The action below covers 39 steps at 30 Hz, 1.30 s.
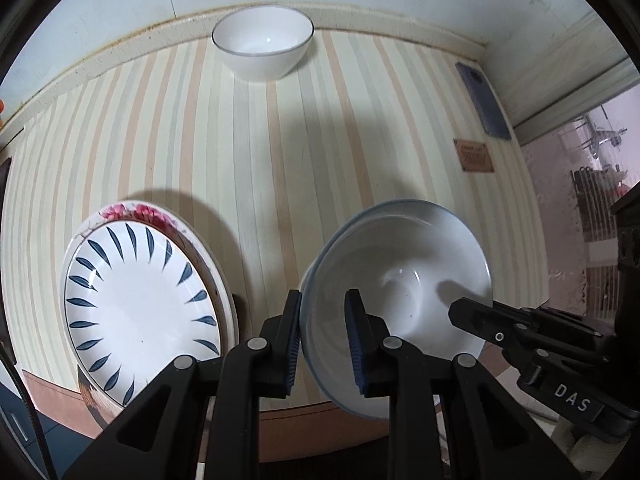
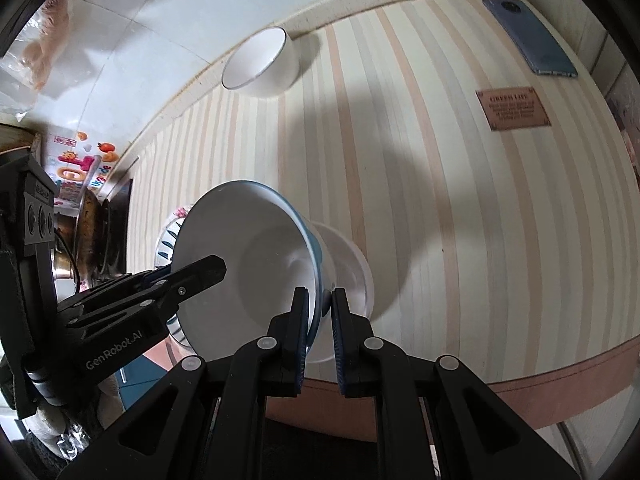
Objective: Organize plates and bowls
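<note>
While both grippers grip one bowl from opposite sides, the scene reads as follows, left to right.

Plates: two, stacked at the left of the striped cream-and-peach tabletop (image 1: 280,152); a white round plate with dark blue leaf strokes (image 1: 140,304) lies on a white plate with a pink flower rim (image 1: 160,214); both rest near the front edge, well apart from the fingers.

Left gripper (image 1: 324,340): its black fingers with blue ribbed pads (image 1: 354,344) pinch the near left rim of the held bowl, one finger outside the wall and one inside.

Held bowl: a white ceramic bowl with a blue-grey outer band (image 1: 404,280), tilted, above the front part of the tabletop; in the right wrist view its white foot points away to the right.

Right gripper (image 2: 320,332): its fingers pinch the opposite rim of the same bowl, the wall squeezed between the pads; in the left wrist view this gripper reaches in from the right.

Far bowl: one plain white ceramic bowl with a thin dark rim (image 1: 262,46), upright at the back edge by the wall, well apart from both grippers.

Bowls counted: two.

Phone: one blue-grey smartphone (image 1: 484,100), flat at the right rear corner.

Label: one small brown rectangular plaque (image 1: 474,155) printed on the tabletop, near the phone.
</note>
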Available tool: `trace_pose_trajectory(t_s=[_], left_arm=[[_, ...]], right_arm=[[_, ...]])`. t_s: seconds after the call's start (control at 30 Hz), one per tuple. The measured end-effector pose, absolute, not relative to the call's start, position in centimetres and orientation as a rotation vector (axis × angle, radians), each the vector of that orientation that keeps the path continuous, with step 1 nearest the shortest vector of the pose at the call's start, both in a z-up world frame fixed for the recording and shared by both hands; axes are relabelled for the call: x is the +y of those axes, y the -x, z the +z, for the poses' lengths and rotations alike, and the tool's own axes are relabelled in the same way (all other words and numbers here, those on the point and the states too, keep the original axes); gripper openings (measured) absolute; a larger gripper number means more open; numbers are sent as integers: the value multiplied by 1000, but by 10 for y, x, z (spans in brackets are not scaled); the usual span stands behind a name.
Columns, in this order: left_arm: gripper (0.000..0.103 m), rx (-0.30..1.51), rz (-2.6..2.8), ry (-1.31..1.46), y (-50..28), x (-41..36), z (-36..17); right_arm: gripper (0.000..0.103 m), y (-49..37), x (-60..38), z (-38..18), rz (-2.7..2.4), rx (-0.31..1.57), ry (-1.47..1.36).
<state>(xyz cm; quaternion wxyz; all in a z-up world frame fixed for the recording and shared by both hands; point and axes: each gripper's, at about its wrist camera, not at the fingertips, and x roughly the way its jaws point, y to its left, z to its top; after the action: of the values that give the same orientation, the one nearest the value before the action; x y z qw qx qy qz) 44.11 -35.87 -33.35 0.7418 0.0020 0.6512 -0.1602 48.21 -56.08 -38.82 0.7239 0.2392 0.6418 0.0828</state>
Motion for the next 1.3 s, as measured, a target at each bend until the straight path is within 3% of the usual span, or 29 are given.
trace_pose_trajectory(t_s=[0.7,1.03,1.3], left_arm=[[19,1566,-368,-89,-444,-365,-361],[19,1536,-372,-58,-442,-364,-370],[20,1449,-381,37,-456,-348,-327]], right_arm=[[13,-491,-551,-416,155,1497,-515],[15,-495,-553,-424,150,1525,-517],[15,-498,-562,-403,159,1510,-527]])
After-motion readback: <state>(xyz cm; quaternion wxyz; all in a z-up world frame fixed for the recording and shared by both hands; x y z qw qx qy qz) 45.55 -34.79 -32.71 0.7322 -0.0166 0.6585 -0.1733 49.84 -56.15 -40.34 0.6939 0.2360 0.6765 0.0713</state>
